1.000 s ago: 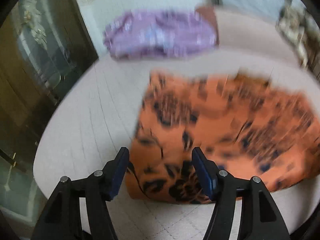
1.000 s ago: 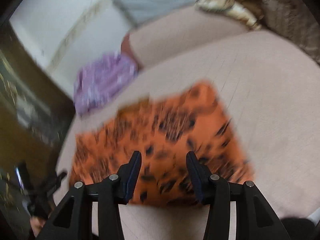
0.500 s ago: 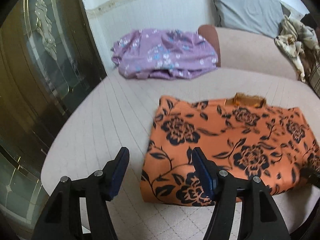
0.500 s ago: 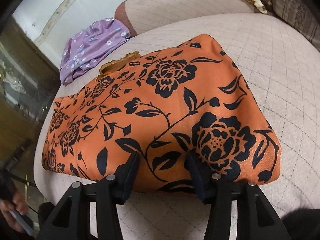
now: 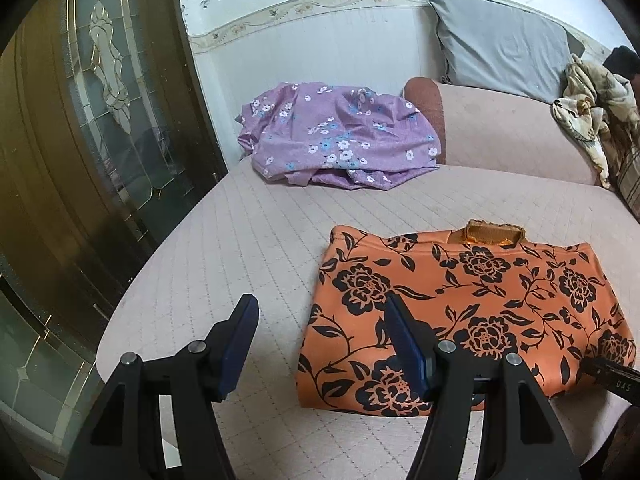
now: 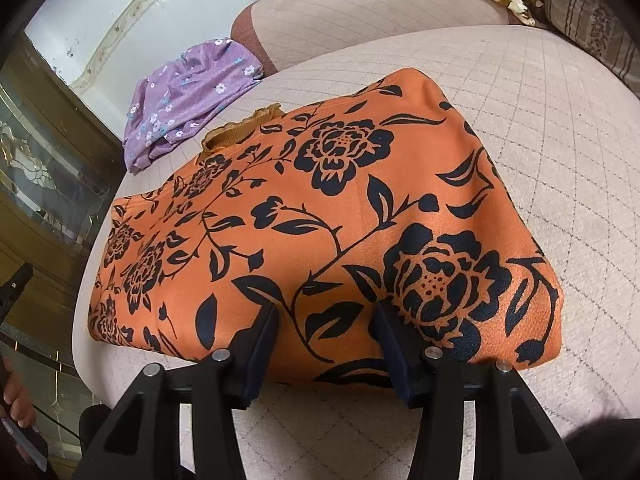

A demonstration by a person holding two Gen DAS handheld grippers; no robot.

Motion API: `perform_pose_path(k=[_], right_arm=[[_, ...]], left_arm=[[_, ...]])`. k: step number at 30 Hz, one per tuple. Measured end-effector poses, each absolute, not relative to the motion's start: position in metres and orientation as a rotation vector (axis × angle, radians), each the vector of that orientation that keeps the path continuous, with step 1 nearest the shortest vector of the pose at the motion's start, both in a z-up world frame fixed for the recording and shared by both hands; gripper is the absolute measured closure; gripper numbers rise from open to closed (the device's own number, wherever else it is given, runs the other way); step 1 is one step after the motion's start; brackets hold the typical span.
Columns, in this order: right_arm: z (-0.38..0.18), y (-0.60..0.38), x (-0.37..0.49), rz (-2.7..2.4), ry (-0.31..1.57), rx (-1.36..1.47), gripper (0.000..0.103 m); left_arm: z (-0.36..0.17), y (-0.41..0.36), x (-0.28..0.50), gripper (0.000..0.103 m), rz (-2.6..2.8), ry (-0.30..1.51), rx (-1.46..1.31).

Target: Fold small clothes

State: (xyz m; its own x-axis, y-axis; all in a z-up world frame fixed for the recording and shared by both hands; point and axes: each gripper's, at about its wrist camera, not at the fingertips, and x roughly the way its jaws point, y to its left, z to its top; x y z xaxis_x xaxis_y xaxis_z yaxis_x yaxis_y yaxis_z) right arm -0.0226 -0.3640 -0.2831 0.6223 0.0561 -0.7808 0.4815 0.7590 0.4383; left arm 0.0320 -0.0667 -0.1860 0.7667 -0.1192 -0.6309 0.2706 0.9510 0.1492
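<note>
Orange floral garment (image 6: pixel 320 216) folded on cushion, right hand-held gripper (image 6: pixel 326 312) jaws apart, just widened, tips at its near edge, left hand-held gripper (image 5: pixel 320 312) apart, empty

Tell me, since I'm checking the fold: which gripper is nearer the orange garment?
Right. The right gripper sits at the orange garment's near edge; the left gripper hovers open above its left corner.

The folded orange garment with black flower print (image 6: pixel 320 208) hides its near edge behind the black two-finger right gripper (image 6: pixel 326 320); whether the pads touch that cloth cannot be told. Left of the garment, a hand (image 6: pixel 18 408) is cut by the frame (held object unclear). The right gripper's tip (image 5: pixel 614 374) is cropped beside the garment (image 5: pixel 460 312).
</note>
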Motion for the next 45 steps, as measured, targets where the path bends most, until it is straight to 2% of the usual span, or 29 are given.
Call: perform_pose_path(k=[23, 40, 45], right_arm=[[-0.282, -0.365, -0.025, -0.270, 0.880, 0.690, 0.048], [-0.282, -0.360, -0.016, -0.265, 0.894, 0.658, 0.037], [-0.279, -0.361, -0.010, -0.265, 0.924, 0.660, 0.036]], left_arm=[[-0.197, -0.064, 0.037, 0.037, -0.204, 0.688, 0.236], [-0.214, -0.069, 0.051, 0.037, -0.214, 0.722, 0.232], [-0.227, -0.071, 0.059, 0.037, -0.210, 0.755, 0.235]])
